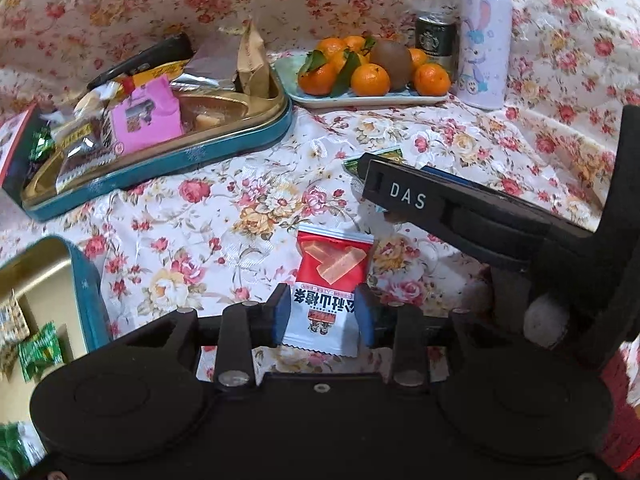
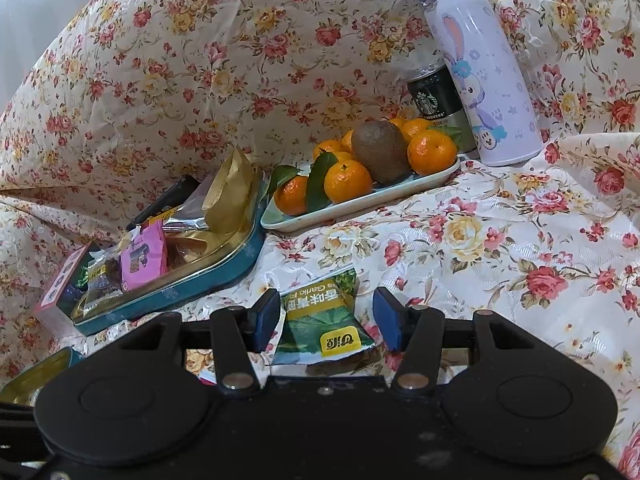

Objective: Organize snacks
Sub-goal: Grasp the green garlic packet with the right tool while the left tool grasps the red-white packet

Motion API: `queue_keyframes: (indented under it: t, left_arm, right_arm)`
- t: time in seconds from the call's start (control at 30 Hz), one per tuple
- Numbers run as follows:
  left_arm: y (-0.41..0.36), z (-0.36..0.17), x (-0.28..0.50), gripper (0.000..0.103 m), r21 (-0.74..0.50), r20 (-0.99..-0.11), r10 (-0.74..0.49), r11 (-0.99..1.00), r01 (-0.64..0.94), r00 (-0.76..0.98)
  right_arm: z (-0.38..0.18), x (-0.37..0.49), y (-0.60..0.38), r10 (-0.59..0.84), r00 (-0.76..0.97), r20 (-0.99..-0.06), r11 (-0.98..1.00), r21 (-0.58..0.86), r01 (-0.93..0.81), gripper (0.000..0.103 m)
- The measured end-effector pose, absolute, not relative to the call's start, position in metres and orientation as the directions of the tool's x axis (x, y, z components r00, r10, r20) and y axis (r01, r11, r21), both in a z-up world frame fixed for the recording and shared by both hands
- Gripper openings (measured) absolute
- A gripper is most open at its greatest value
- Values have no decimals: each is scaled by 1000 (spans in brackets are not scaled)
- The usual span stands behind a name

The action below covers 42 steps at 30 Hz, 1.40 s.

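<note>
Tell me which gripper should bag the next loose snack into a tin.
Probably left. The left gripper straddles the red-and-white packet closely, and the open teal tin sits right beside it. The right gripper flanks the green packet with wider gaps.

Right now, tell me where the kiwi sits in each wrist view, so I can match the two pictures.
Left wrist view: the kiwi is upper centre-right, on the pale plate among the mandarins.
Right wrist view: the kiwi is right of centre, above the middle, on the same plate.
Shared landmark: the purple rabbit bottle, standing to the plate's right in both.
</note>
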State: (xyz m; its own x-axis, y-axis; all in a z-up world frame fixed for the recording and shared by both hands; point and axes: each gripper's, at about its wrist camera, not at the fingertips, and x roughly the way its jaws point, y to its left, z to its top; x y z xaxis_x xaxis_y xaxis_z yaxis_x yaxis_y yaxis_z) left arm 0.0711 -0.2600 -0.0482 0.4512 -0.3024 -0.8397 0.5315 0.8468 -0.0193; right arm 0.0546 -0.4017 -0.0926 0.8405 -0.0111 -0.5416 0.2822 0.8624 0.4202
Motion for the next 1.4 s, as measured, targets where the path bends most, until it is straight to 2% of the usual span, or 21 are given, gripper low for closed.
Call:
queue_keyframes:
  t: [0.37, 0.63, 0.77, 1.2, 1.4]
  left_arm:
    - [-257, -48, 66, 47, 53, -832, -299, 796, 603, 468]
    - [-258, -46, 64, 47, 119, -821, -286, 761, 637, 495]
    - [-265, -48, 62, 47, 112, -827, -316, 717, 688, 464]
    - [-277, -57, 70, 57, 156, -822, -296, 704, 693, 487]
    - [-280, -58, 76, 58, 150, -827, -293, 707, 691, 479]
  right_arm:
    - [-95, 51, -409, 18, 856, -517, 827, 489, 278, 55]
    - [-95, 51, -408, 14, 856, -516, 826, 488, 281, 55]
    - [-95, 51, -408, 14, 856, -516, 826, 489, 281, 55]
    - [-95, 50, -408, 13, 857, -515, 824, 491, 283, 55]
    - [-95, 50, -408, 14, 856, -516, 824, 491, 283, 55]
